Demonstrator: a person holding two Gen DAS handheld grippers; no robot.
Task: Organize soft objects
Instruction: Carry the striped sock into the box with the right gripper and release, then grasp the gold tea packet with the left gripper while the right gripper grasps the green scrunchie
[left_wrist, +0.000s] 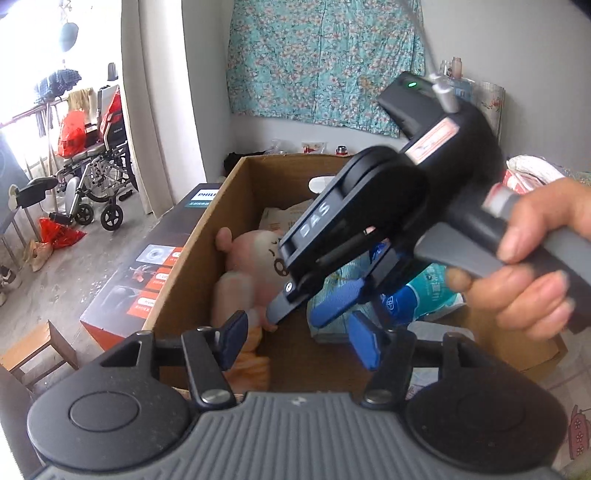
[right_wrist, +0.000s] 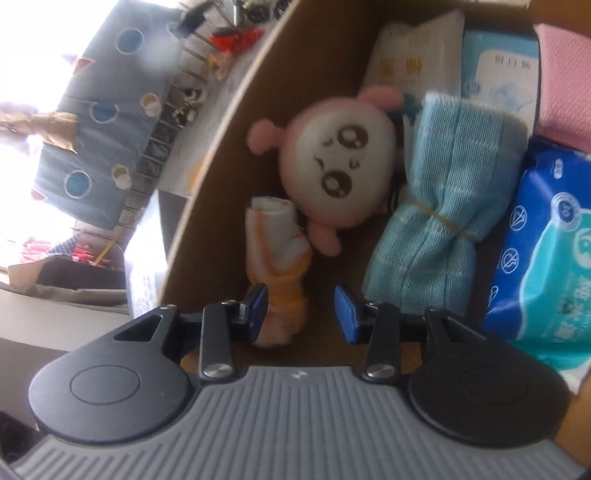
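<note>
Both the left gripper (left_wrist: 299, 338) and right gripper (right_wrist: 301, 308), jaws parted and empty, hover over a cardboard box (right_wrist: 221, 155) holding a pink plush toy (right_wrist: 332, 166) at frame centre.

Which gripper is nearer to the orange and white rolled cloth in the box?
Right. The right gripper is down in the box with the rolled cloth partly between its open fingers; the left gripper hovers farther back.
</note>
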